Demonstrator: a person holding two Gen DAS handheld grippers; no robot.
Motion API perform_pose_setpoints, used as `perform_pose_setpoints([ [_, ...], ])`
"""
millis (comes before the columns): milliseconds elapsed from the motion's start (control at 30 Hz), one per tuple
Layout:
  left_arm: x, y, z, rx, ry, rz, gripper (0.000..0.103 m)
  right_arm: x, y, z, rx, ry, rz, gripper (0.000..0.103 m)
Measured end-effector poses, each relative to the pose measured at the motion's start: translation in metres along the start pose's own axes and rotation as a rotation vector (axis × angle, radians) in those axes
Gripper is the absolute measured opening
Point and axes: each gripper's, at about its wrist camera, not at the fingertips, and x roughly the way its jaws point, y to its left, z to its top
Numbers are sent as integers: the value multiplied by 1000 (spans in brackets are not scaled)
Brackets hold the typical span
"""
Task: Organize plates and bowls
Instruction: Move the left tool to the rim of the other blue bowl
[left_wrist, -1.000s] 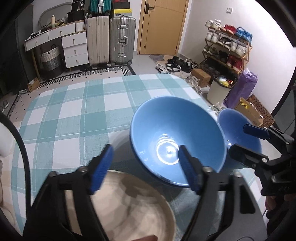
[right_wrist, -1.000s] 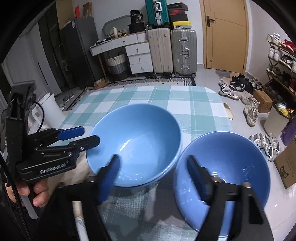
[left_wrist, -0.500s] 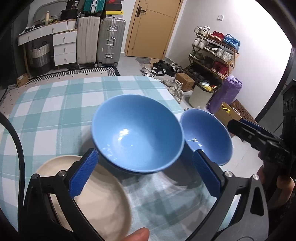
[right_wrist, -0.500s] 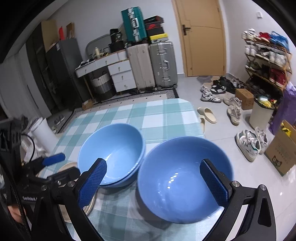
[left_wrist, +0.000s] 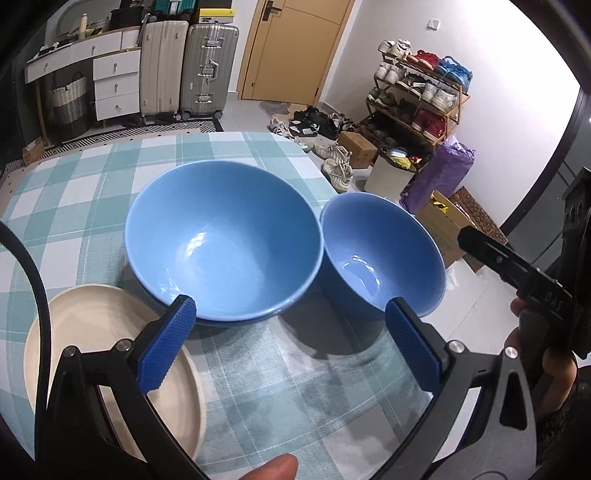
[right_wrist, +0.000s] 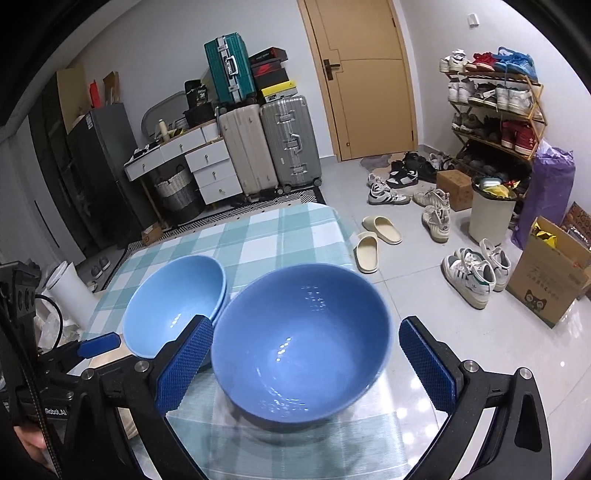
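A large blue bowl (left_wrist: 221, 240) sits nested in another blue bowl on the checked tablecloth (left_wrist: 92, 177); it also shows in the right wrist view (right_wrist: 173, 302). A second blue bowl (left_wrist: 380, 254) stands just right of it, near the table's right edge, and fills the right wrist view (right_wrist: 299, 343). A cream plate (left_wrist: 92, 339) lies at the front left. My left gripper (left_wrist: 288, 343) is open and empty, held above the table in front of the bowls. My right gripper (right_wrist: 304, 365) is open, its fingers either side of the second bowl, above it.
The table's right edge drops to a tiled floor with shoes (right_wrist: 472, 273), slippers (right_wrist: 373, 240), a bin (right_wrist: 491, 210) and a cardboard box (right_wrist: 550, 273). Suitcases (right_wrist: 273, 144), a drawer unit (right_wrist: 207, 162) and a door (right_wrist: 362, 77) stand beyond the far edge.
Both grippers have opened wide and drawn back and up from the bowls. The large bowl stands where it was, and the second bowl now sits beside it.
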Motion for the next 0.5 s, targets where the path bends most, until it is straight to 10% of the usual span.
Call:
perform_pose_setpoints([
  [500,14,-23,-4,-38,43,-96,91,-1,-28,0,108,-1,0,103],
])
